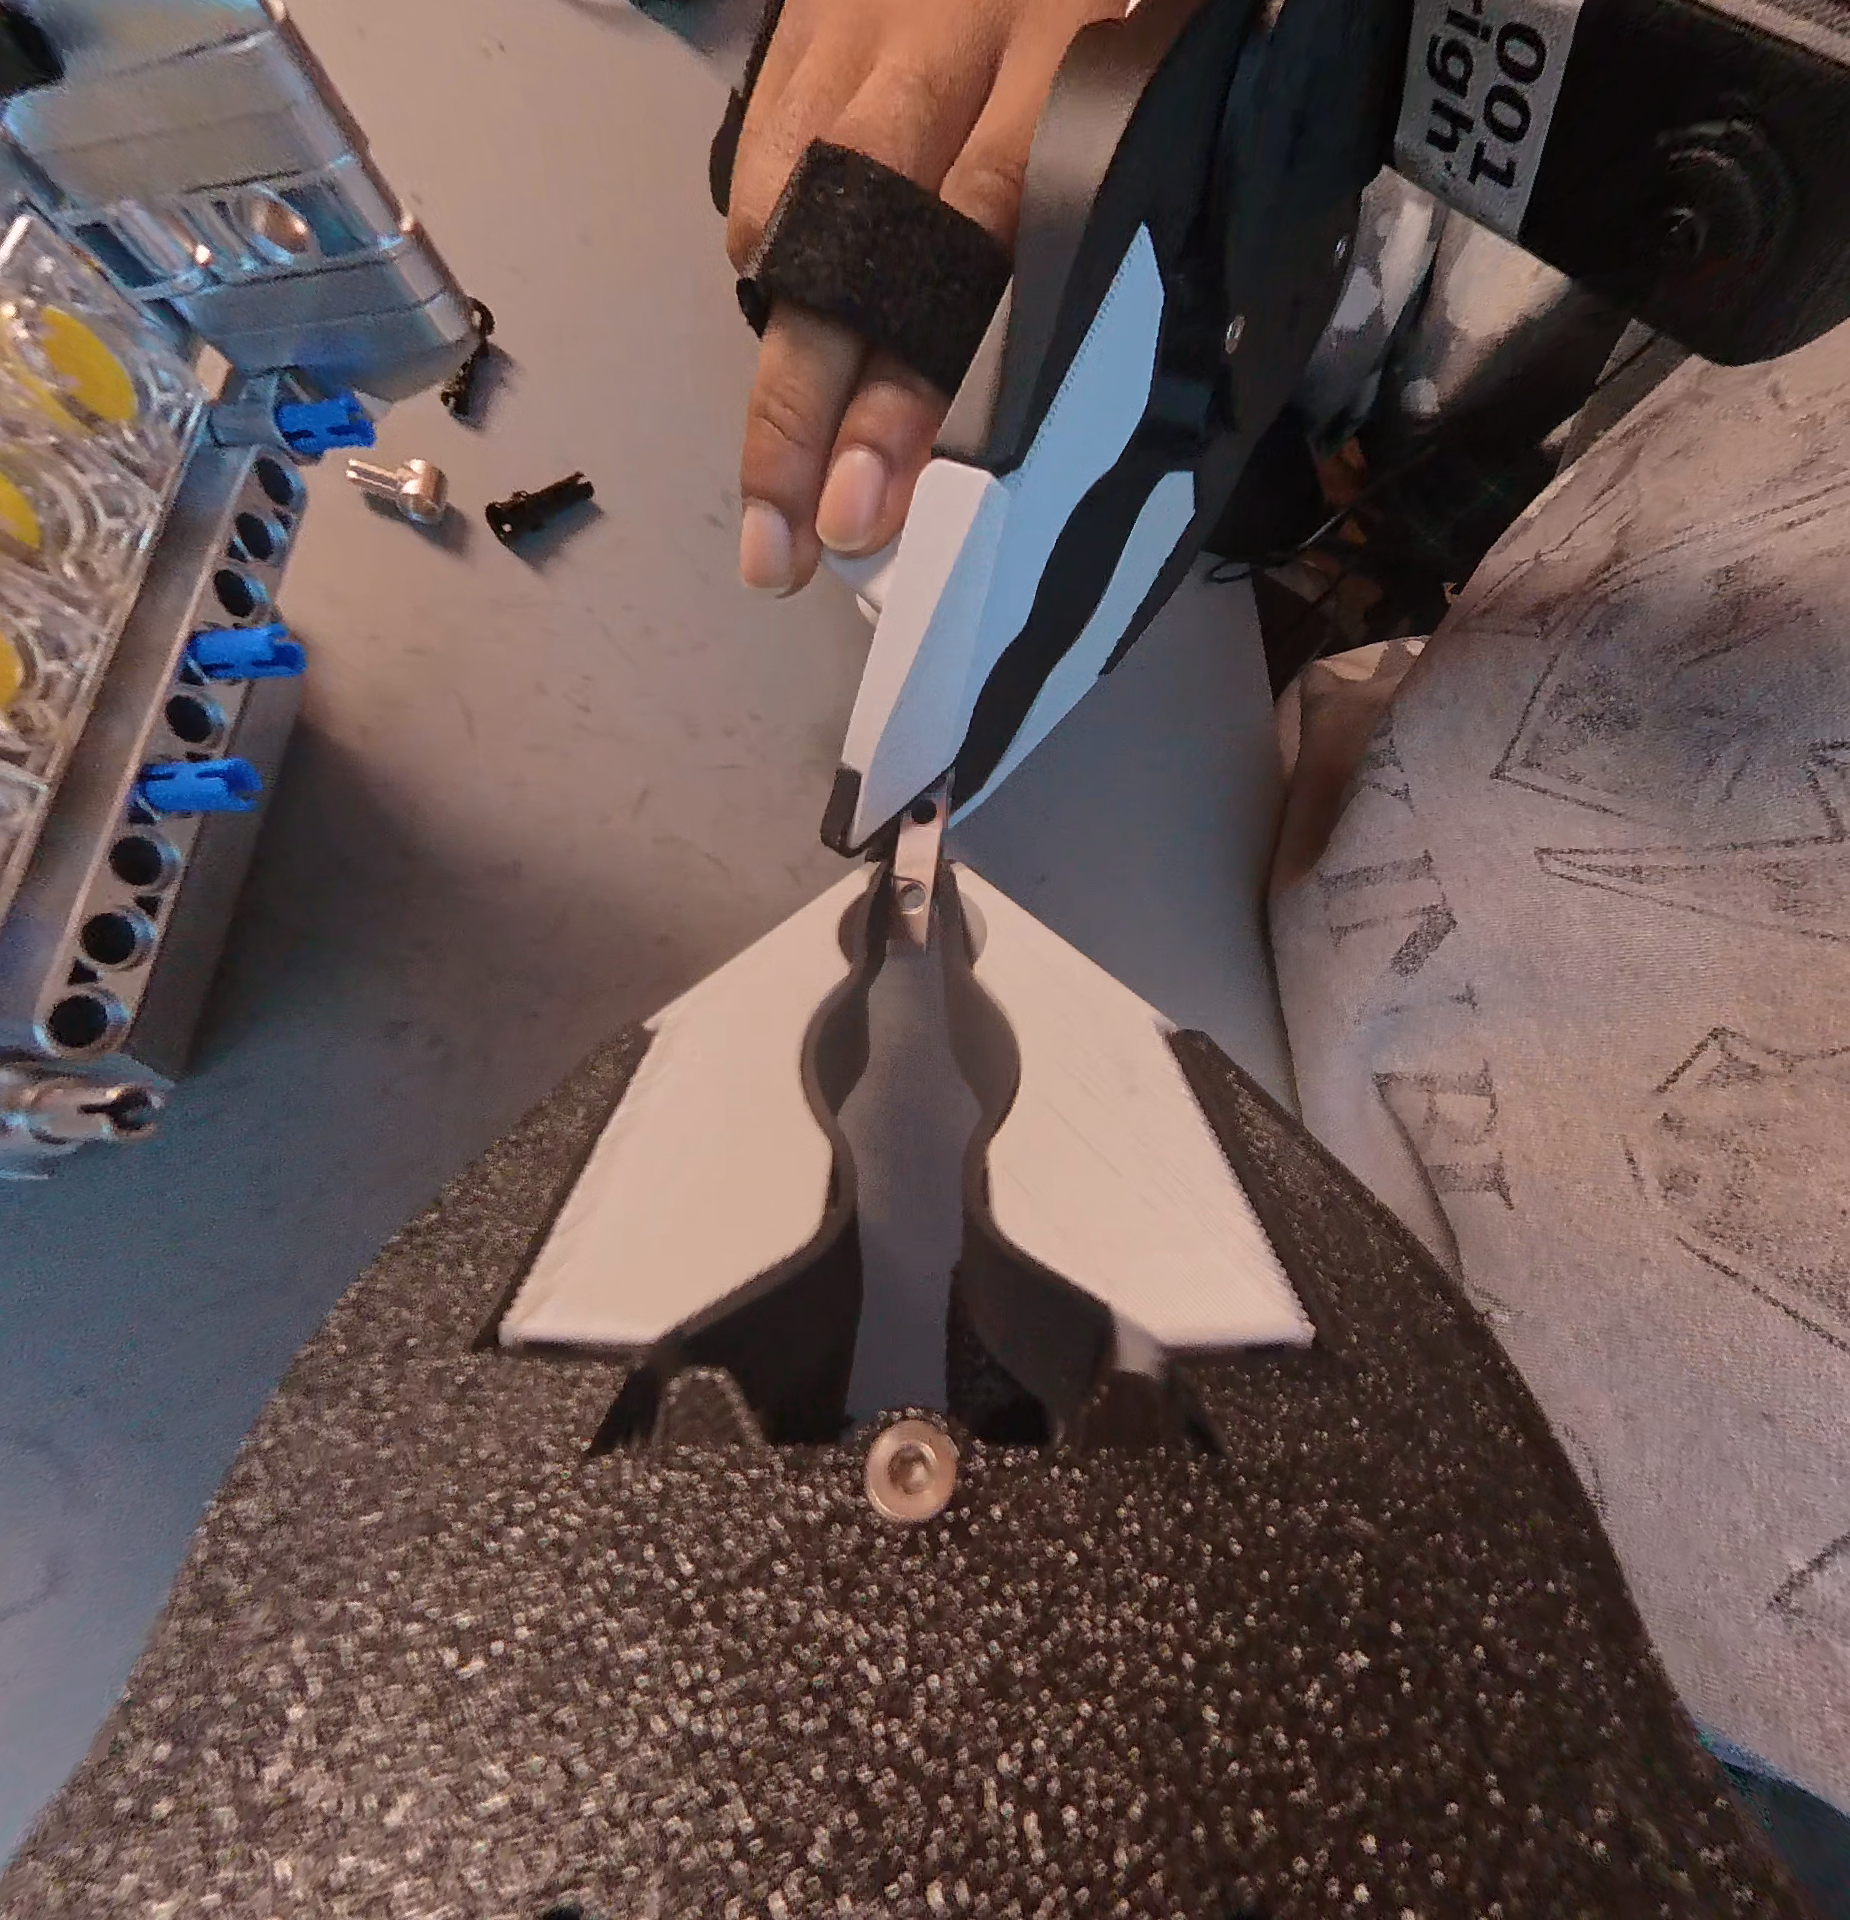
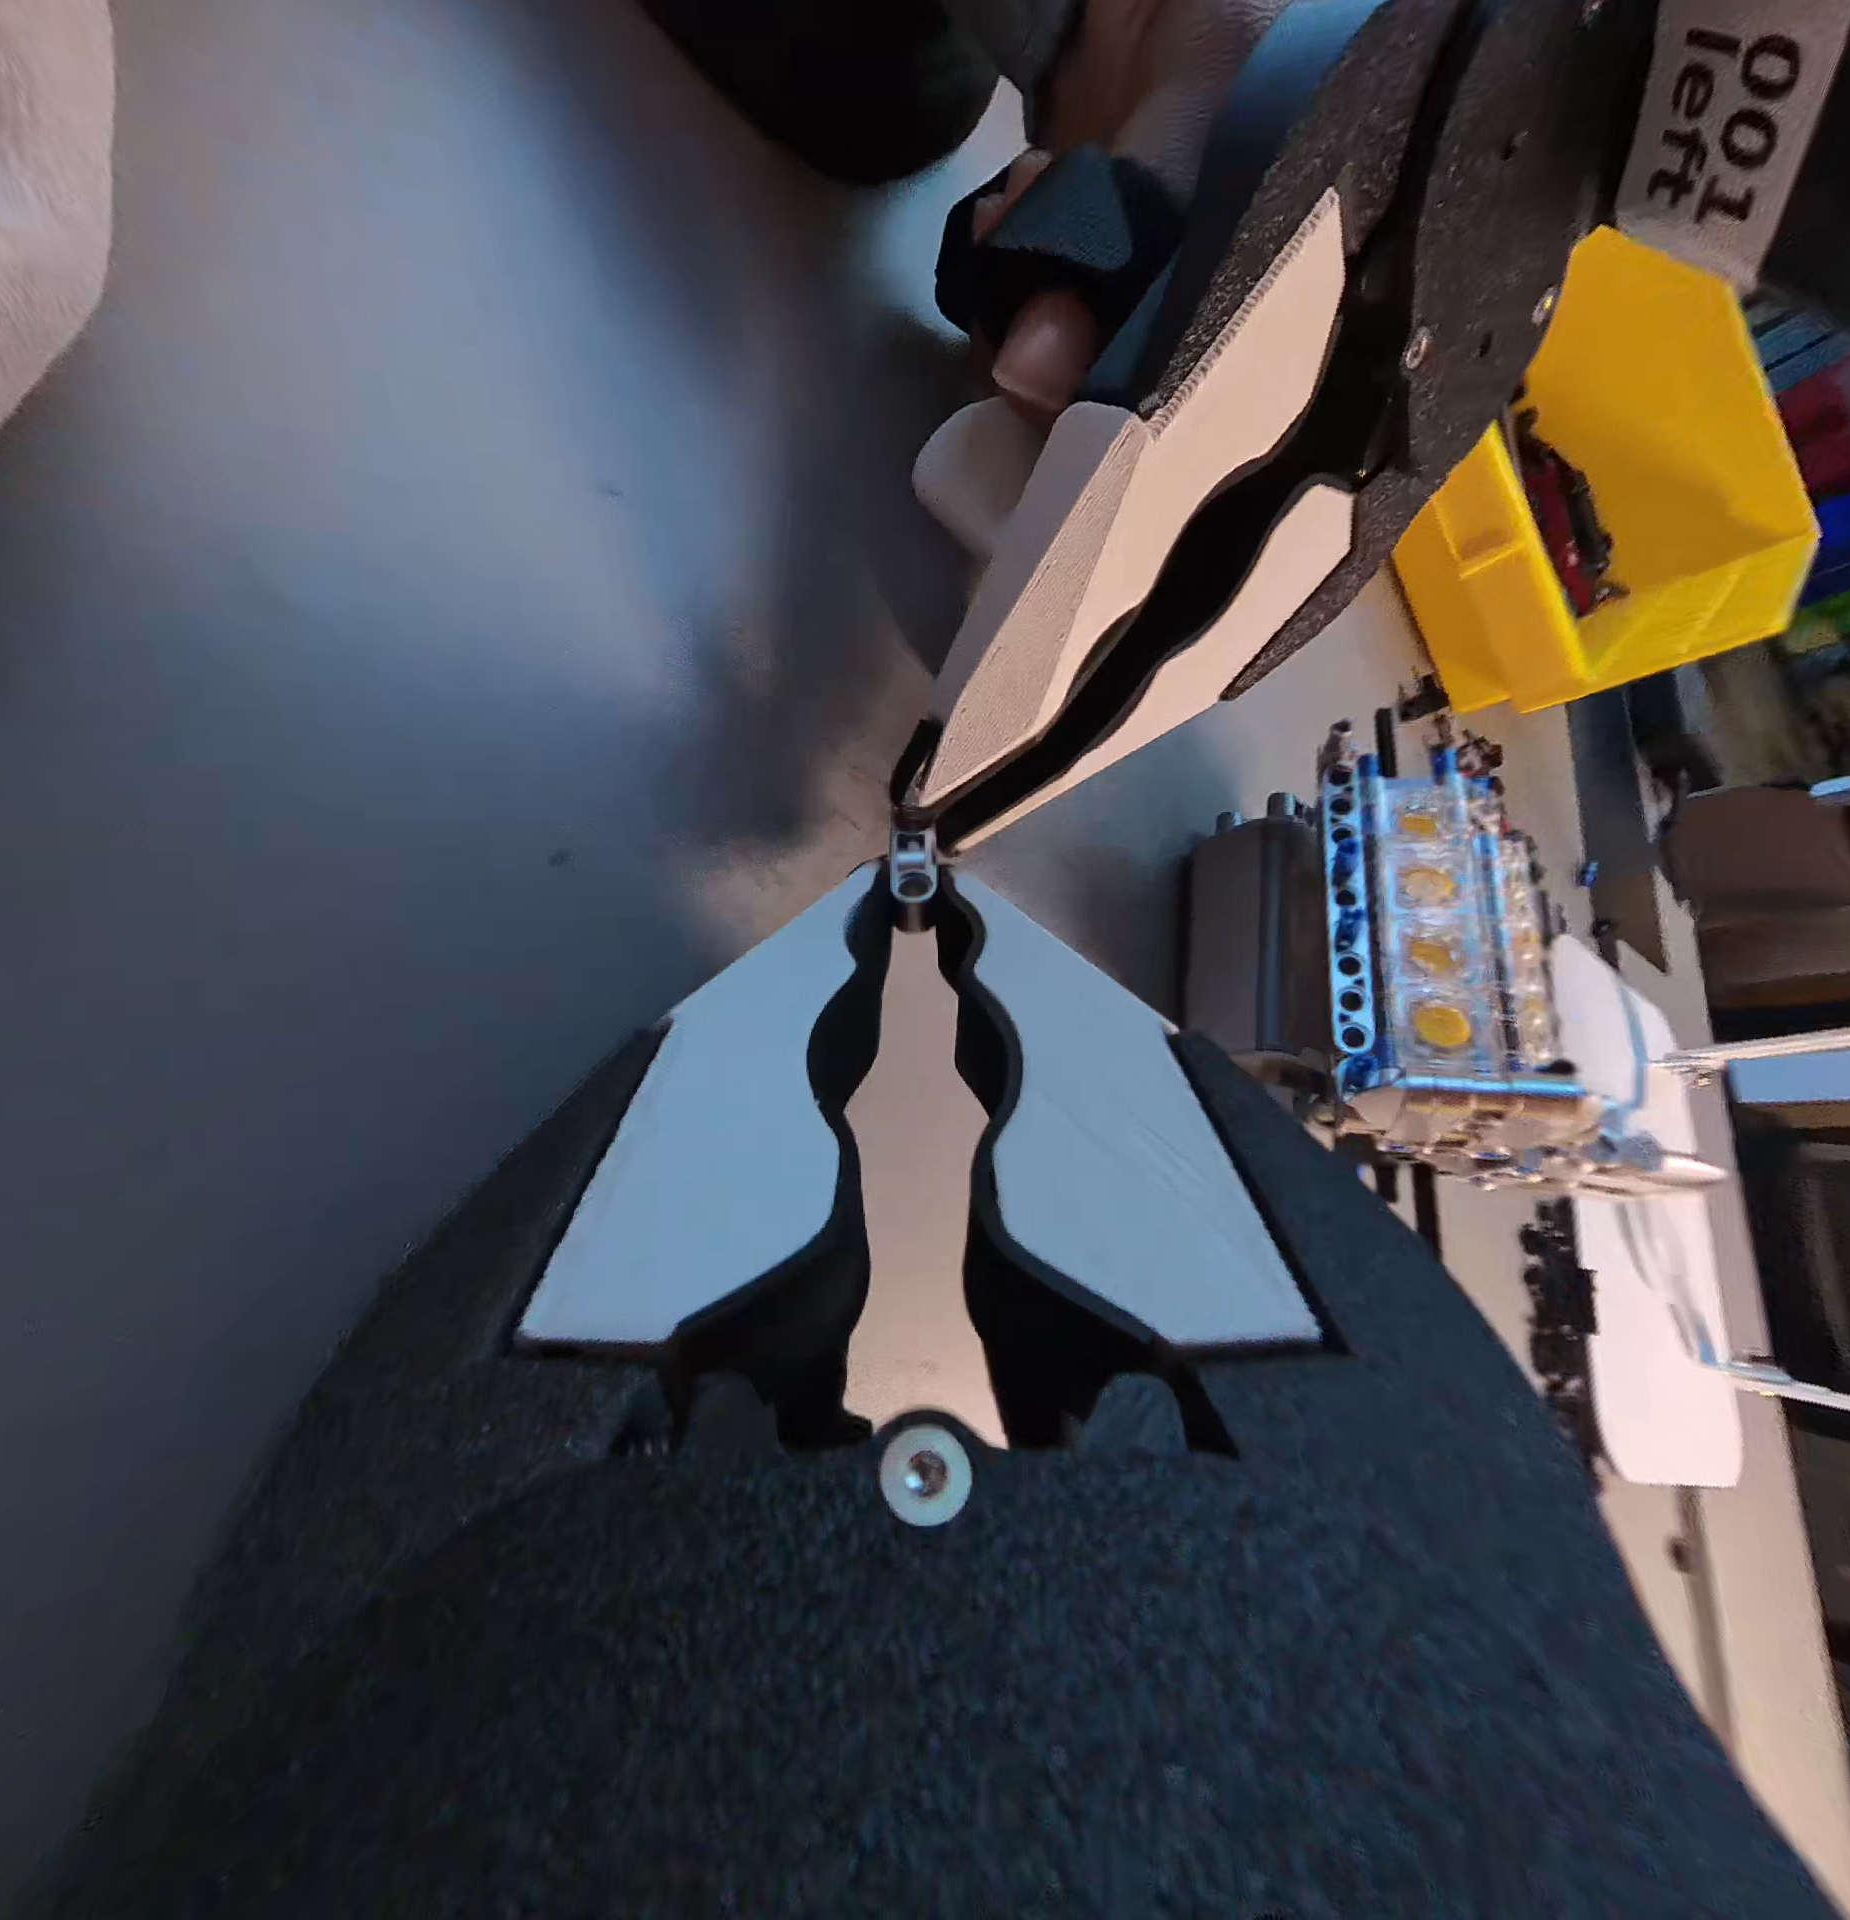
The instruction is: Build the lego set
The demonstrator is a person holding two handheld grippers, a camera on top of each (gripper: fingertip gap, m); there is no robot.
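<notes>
A small silver connector (image 1: 916,894) with a hole in its side is held in the air between both grippers. My left gripper (image 1: 913,902) is shut on its near end. My right gripper (image 1: 900,823) comes down from above, a person's hand (image 1: 827,312) on it, and is shut on the far end. In the right wrist view my right gripper (image 2: 914,896) is shut on the silver connector (image 2: 913,881). The left gripper (image 2: 923,808) meets it tip to tip, over a small black part whose shape I cannot tell.
A model engine (image 1: 59,582) of clear blocks, yellow discs and grey holed beams with blue pins (image 1: 246,652) stands at the left; it also shows in the right wrist view (image 2: 1420,987). A loose silver connector (image 1: 401,488) and black pin (image 1: 542,509) lie on the grey table. A yellow bin (image 2: 1627,499) stands behind. Left and right tips are no more than a few centimetres apart.
</notes>
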